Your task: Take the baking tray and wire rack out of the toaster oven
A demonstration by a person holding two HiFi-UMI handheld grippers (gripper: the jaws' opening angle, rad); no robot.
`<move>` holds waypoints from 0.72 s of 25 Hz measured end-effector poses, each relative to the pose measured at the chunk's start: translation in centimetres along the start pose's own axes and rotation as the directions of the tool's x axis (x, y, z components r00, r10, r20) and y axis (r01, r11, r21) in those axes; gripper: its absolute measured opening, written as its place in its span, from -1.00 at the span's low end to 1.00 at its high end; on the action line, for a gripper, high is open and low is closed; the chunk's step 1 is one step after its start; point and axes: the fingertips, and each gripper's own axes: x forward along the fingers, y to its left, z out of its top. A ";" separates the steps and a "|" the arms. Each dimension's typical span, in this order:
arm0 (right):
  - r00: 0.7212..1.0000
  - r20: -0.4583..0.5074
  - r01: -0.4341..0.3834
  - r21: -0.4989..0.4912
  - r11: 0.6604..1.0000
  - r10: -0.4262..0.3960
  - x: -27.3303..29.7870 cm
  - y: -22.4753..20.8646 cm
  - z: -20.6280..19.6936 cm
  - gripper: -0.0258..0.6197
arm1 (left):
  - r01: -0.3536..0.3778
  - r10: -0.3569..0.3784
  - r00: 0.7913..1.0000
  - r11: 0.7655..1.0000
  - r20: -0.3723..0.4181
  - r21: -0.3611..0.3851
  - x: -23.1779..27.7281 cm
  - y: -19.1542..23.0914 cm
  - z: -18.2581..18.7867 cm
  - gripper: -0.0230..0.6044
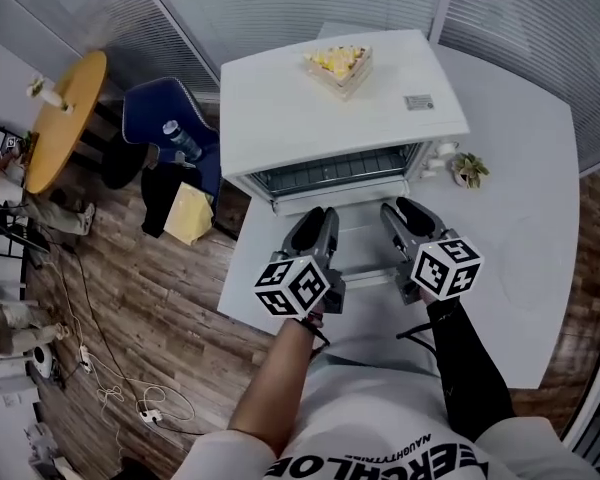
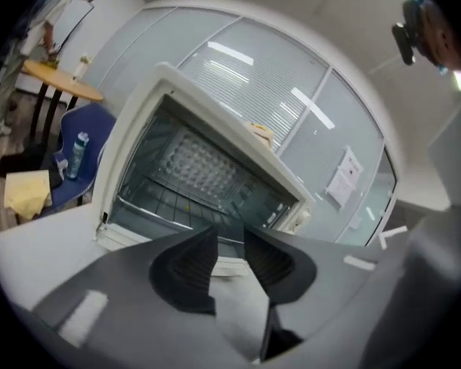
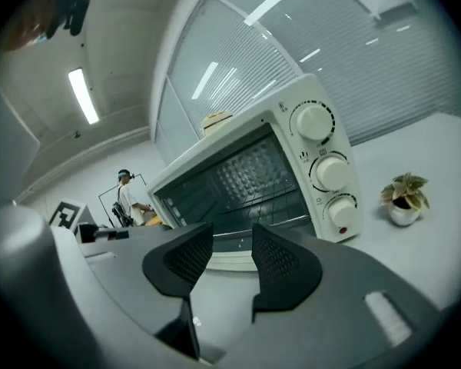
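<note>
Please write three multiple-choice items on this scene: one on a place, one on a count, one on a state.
1. Where does the potted plant stand, relative to the toaster oven? A. on top of it B. inside it C. on the table beside it
2. How many knobs has the oven? A. three B. two C. five
3. How are the left gripper and the right gripper? A. both shut B. both open, empty C. left shut, right open
Key: C, it stands at the oven's knob side; A, three in one column; B, each pair of jaws stands apart, nothing between.
</note>
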 end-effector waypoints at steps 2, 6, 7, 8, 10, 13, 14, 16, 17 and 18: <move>1.000 0.026 -0.019 0.083 0.996 0.017 2.1 0.4 -0.5 -0.49 | 0.023 -0.022 1.000 0.993 0.008 -0.112 0.5 2.4 0.2 -0.56; 0.996 0.080 -0.066 0.299 0.952 0.044 4.9 -0.1 -1.0 -0.48 | 0.078 -0.074 0.997 0.945 0.022 -0.319 1.9 5.0 -0.2 -0.48; 0.995 0.089 -0.076 0.354 0.932 0.048 5.5 -0.3 -1.1 -0.48 | 0.096 -0.093 0.995 0.921 0.026 -0.377 2.4 5.3 -0.5 -0.42; 0.994 0.097 -0.087 0.404 0.910 0.052 6.0 -0.5 -1.2 -0.45 | 0.110 -0.106 0.994 0.896 0.034 -0.429 2.9 5.6 -0.7 -0.36; 0.992 0.108 -0.103 0.479 0.871 0.058 6.9 -0.8 -1.5 -0.40 | 0.122 -0.111 0.992 0.854 0.053 -0.506 3.6 6.6 -0.9 -0.33; 0.992 0.113 -0.110 0.545 0.831 0.057 8.2 -1.5 -2.2 -0.38 | 0.128 -0.092 0.992 0.801 0.091 -0.586 4.4 8.0 -0.6 -0.30; 0.992 0.117 -0.110 0.563 0.819 0.053 8.5 -1.8 -2.4 -0.38 | 0.136 -0.092 0.990 0.790 0.104 -0.598 4.7 8.3 -0.4 -0.29; 0.990 0.129 -0.117 0.600 0.791 0.048 9.1 -2.3 -2.7 -0.38 | 0.149 -0.097 0.988 0.780 0.117 -0.608 5.3 8.7 -0.2 -0.29; 0.990 0.134 -0.123 0.616 0.778 0.050 9.4 -2.5 -2.8 -0.38 | 0.147 -0.098 0.989 0.779 0.114 -0.610 5.6 9.0 -0.2 -0.29; 0.989 0.137 -0.127 0.630 0.766 0.051 9.8 -2.6 -2.9 -0.38 | 0.142 -0.097 0.990 0.779 0.107 -0.611 5.8 9.3 -0.3 -0.28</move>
